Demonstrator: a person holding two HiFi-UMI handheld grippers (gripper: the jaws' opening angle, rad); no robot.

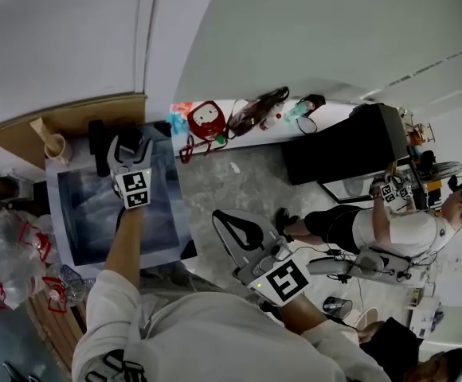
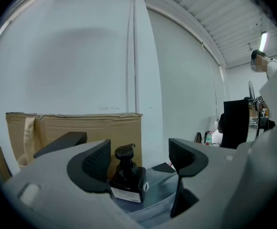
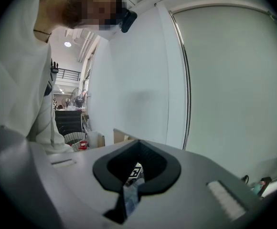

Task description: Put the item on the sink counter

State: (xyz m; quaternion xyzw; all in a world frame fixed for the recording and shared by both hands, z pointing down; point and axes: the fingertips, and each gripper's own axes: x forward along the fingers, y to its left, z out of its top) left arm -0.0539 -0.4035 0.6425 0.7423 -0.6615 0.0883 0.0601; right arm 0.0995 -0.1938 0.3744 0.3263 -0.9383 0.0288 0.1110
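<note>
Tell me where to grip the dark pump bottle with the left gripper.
Grip the dark pump bottle by its square body, below the narrow neck, coming in level as the open left gripper faces it: it stands upright, with flat sides.

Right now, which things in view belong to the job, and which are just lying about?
Job in hand:
- dark pump bottle, standing upright
- left gripper, jaws apart around the bottle
- sink

Lying about:
- cardboard sheet
- plastic bags
- red bag
- right gripper, shut on nothing, held aside
</note>
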